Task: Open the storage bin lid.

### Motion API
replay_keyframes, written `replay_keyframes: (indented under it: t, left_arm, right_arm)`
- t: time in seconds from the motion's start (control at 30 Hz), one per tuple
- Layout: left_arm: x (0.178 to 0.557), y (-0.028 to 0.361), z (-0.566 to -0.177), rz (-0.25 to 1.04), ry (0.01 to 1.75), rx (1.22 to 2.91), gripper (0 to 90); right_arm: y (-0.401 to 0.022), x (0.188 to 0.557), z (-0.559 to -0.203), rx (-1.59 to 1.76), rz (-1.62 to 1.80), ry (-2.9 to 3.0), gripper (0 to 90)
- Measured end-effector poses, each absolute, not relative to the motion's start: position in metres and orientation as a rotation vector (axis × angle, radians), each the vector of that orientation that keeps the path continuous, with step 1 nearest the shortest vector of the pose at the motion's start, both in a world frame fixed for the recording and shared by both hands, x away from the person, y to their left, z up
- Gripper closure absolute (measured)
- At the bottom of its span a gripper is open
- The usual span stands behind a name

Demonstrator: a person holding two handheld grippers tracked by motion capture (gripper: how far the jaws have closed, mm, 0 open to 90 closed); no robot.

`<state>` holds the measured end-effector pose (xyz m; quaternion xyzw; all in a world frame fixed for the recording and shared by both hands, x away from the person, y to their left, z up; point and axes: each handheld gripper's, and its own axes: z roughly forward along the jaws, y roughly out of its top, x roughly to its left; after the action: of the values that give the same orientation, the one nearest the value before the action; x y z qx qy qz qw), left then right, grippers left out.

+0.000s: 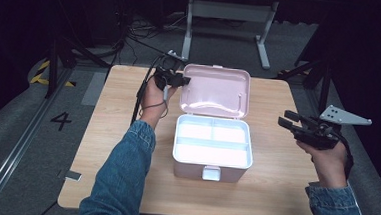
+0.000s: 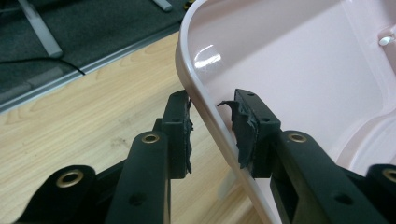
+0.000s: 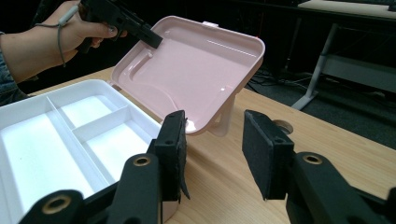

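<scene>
The left gripper (image 2: 212,133) stands at the left edge of the pink lid (image 1: 214,89), one jaw outside the rim and one inside; the gap looks a little wider than the rim, the outer pad about touching it, so I cannot tell whether it is clamped or merely straddling; the lid beyond its jaws leans back, open and raised, its pale hollow inside facing the person; below and toward the person from that gripper sits the box (image 1: 212,146), its white tray split into two small compartments at the far side and one long one at the near side, all of them bare; a small latch (image 1: 211,173) sticks out of the near wall; the right gripper (image 1: 289,121) hovers above the wooden table (image 1: 116,148), well apart from the box on its right side, jaws spread and holding nothing; from its own camera the lid's corner lies ahead between the jaws but farther off; as a judgement, the opening appears done or nearly so; what remains, perhaps filling the tray or closing the lid, cannot be told.
</scene>
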<state>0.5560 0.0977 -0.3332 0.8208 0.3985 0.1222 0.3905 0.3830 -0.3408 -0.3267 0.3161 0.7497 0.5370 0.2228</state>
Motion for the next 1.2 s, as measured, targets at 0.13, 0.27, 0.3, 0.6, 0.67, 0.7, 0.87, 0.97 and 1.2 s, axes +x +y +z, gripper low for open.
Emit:
replay_keyframes:
  t: [0.13,0.27,0.3,0.6,0.67,0.7,0.87,0.97,1.2]
  left_arm:
    - [0.559,0.097,-0.339,0.286,1.035,2.104,66.0]
    - [0.561,0.095,-0.346,0.288,1.055,2.134,64.9]
    - [0.562,0.094,-0.348,0.283,1.059,2.138,64.7]
    - [0.572,0.090,-0.365,0.219,1.120,2.209,64.3]
    - [0.573,0.090,-0.369,0.207,1.128,2.211,64.2]
    - [0.574,0.091,-0.370,0.193,1.132,2.211,64.2]
    - [0.578,0.096,-0.378,0.112,1.160,2.185,63.2]
    - [0.576,0.097,-0.376,0.132,1.148,2.182,62.6]
    - [0.569,0.104,-0.364,0.204,1.124,2.144,54.6]
  right_arm:
    - [-0.340,0.383,-0.327,0.871,1.478,2.076,59.3]
    - [-0.338,0.383,-0.328,0.877,1.478,2.082,58.6]
    - [-0.338,0.383,-0.328,0.872,1.474,2.085,58.6]
    - [-0.338,0.384,-0.329,0.869,1.481,2.089,58.2]
    - [-0.338,0.384,-0.329,0.872,1.484,2.089,58.2]
    - [-0.338,0.384,-0.329,0.871,1.484,2.088,57.8]
    - [-0.338,0.385,-0.329,0.874,1.487,2.090,57.3]
    - [-0.338,0.384,-0.329,0.867,1.492,2.092,57.2]
    - [-0.337,0.384,-0.327,0.864,1.507,2.080,57.1]
